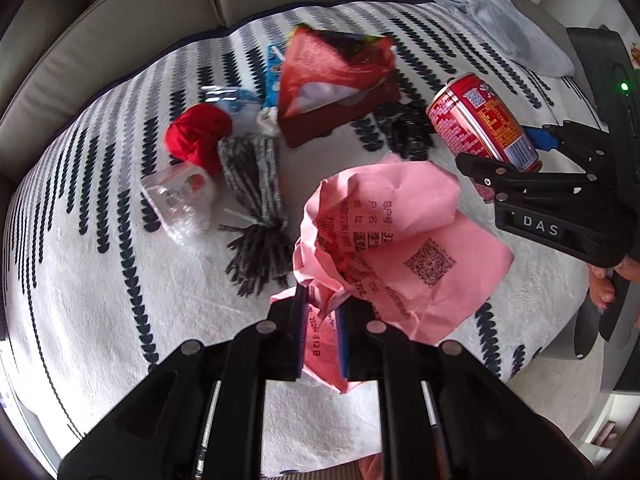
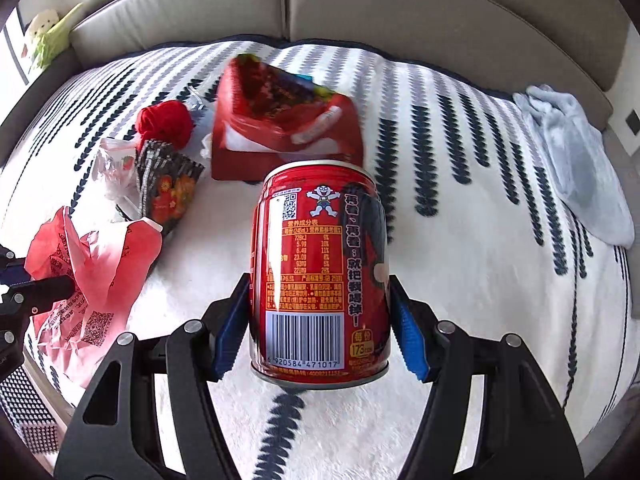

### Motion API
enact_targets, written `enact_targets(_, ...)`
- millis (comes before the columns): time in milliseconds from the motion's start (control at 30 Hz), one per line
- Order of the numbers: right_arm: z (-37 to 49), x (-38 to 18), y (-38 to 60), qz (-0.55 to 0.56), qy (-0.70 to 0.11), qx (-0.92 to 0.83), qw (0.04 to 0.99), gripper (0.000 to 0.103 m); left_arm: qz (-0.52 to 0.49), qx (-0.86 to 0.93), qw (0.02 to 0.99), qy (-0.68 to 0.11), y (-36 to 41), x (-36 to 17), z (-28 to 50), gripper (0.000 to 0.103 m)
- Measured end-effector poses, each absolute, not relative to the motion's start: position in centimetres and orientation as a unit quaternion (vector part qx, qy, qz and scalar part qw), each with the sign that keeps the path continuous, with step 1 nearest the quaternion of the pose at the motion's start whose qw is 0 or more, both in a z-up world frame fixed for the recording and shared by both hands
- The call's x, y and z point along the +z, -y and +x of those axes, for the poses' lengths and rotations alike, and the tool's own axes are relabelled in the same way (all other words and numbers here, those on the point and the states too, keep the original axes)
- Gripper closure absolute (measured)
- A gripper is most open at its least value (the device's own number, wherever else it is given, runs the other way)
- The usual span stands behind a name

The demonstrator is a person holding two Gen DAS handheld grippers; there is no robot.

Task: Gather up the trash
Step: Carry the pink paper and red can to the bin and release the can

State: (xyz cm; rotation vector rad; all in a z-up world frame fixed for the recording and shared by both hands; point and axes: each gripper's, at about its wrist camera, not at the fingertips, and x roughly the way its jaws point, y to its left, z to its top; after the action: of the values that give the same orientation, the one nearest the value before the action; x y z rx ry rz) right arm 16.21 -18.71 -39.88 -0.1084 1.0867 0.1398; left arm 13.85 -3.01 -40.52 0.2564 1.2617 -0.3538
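Left gripper (image 1: 322, 332) fingers pinch pink paper (image 1: 396, 240); right gripper (image 2: 316, 336) clamps red can (image 2: 320, 268). Bare blanket (image 2: 460, 280) rightward, clutter left.

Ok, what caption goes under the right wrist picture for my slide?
Right hand-held gripper clamps a red drink can above a striped blanket strewn with trash.

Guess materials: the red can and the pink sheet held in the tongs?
Red can: looks like metal, glossy printed wall, silvery rim at both ends. Pink sheet: looks like thin matte paper, sharp creases, printed text and a QR code.
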Motion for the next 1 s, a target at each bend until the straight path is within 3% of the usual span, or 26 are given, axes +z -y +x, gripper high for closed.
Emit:
enact_targets(500, -0.5, -39.7, 40.6, 0.060, -0.524, -0.135, 0.839, 0.040, 0.234, -0.341, 0.733, -0.541, 25.6, -39.1, 5.0, 0.090)
enact_targets(1000, -23.4, -45.6, 59.0, 0.177, -0.537, -0.330, 0.756, 0.040, 0.330, -0.492, 0.631, -0.500, 47.8, -43.1, -10.9, 0.090)
